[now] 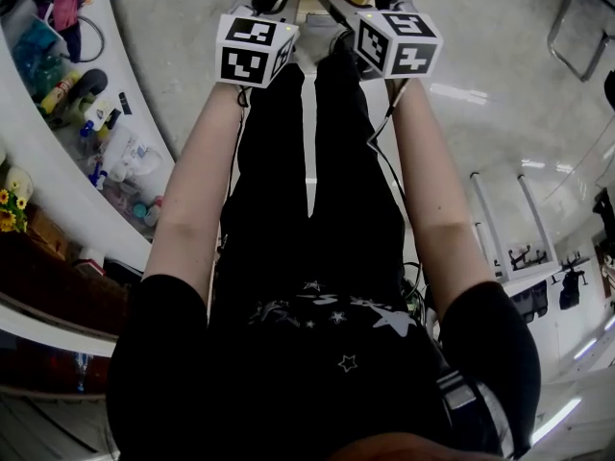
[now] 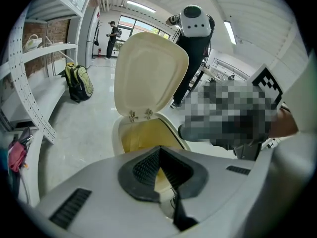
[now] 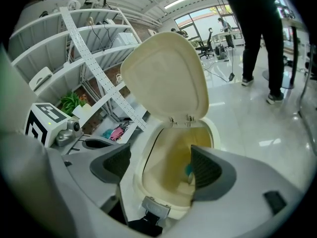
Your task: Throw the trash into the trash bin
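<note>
Straight out from the body, the left forearm [image 1: 197, 200] and right forearm [image 1: 432, 200] run side by side up the head view, both angled downward, ending at the two marker cubes at the top edge. That view shows only a cream sliver between the cubes. The gripper views show it to be the trash bin [image 3: 143, 180], its lid [image 3: 166, 78] standing upright and open. In the left gripper view the left gripper [image 2: 159, 157] has its jaws closed together with nothing between them, and the bin's yellowish inside shows just beyond. In the right gripper view the right gripper [image 3: 158, 167] hangs over the bin mouth with its jaws wide apart and empty. Only this view shows the trash [image 3: 188, 171], a small blue-green piece lying inside the bin by the right-hand jaw, and the pedal [image 3: 156, 207] at the bottom centre.
</note>
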